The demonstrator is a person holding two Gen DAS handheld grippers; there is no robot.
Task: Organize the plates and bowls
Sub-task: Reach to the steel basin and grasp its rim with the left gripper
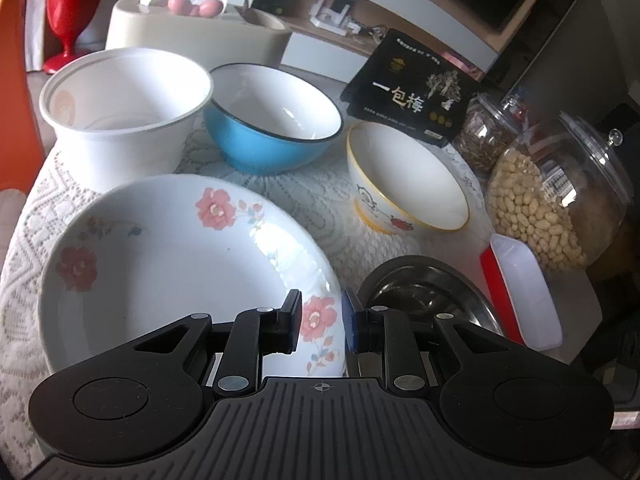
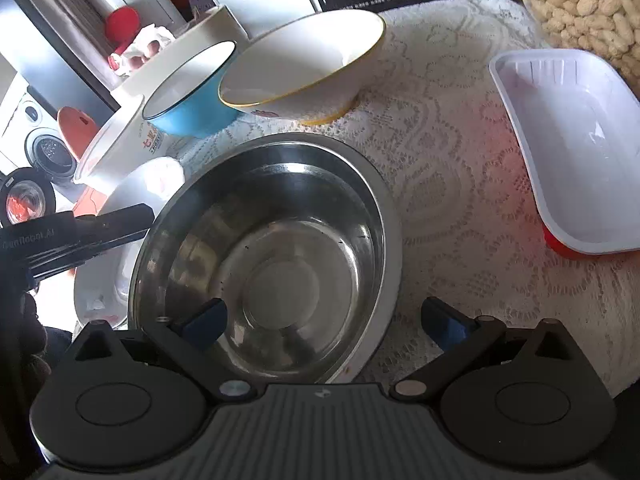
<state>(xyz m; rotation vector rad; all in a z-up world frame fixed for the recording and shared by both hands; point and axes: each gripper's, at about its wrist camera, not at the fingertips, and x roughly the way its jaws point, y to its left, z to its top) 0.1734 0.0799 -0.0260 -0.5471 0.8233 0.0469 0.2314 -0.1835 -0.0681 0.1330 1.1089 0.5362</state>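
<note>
The flowered plate (image 1: 172,264) sits at the near edge of the surface (image 2: 460,184), and the left gripper (image 1: 320,320) has its fingers on either side of the plate's near rim. They look close together on the rim, probably pinching it so the plate can be lifted, but it is hard to be sure the pads press it. Just beside the plate, also at the near edge, is the steel bowl (image 2: 272,264). The right gripper (image 2: 324,320) hangs over it with its fingers spread wide, one inside the bowl and one outside past the rim, holding nothing. It looks ready to close on that rim. Farther back are the blue bowl (image 1: 272,120), the yellow-rimmed bowl (image 1: 404,180) and a tall white paper bowl (image 1: 124,112), all standing apart, so they have not been stacked yet. Near the right edge lies a white plastic tray (image 2: 576,152), next to a jar of peanuts (image 1: 552,200).
</note>
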